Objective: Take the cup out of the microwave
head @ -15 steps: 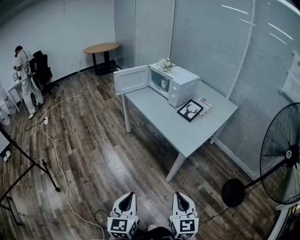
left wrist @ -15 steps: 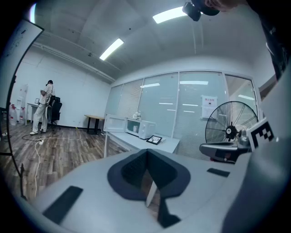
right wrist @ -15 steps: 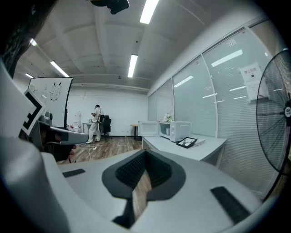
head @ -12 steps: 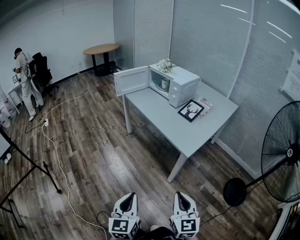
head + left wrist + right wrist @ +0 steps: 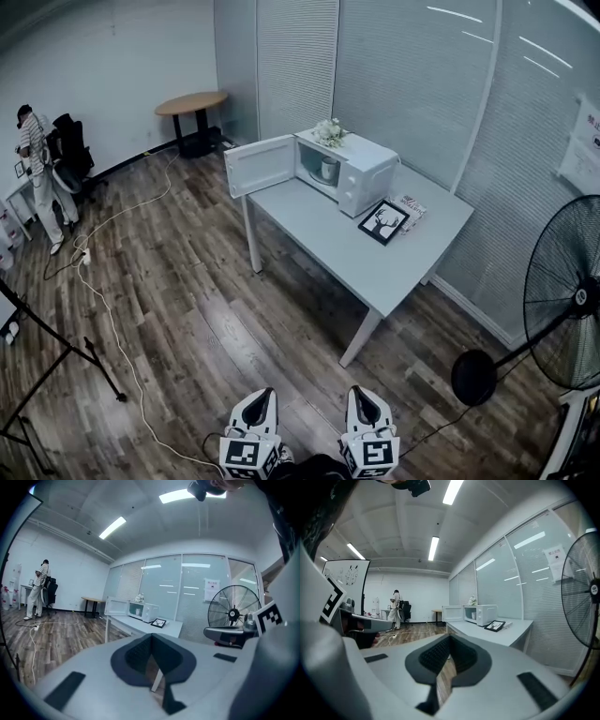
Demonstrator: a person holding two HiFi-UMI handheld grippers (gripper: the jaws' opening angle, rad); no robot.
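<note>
cup (image 5: 329, 169): was seen inside the open microwave (image 5: 367, 176), far end of the table (image 5: 375, 267)
left gripper (image 5: 262, 394), right gripper (image 5: 359, 392): both were closed up, nothing held

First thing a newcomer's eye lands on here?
The white microwave at the far end of the table, with its door swung open and the cup visible inside. Next comes the big black fan at the right. The left gripper and right gripper sit shut and empty at the bottom edge, well short of the table.
</note>
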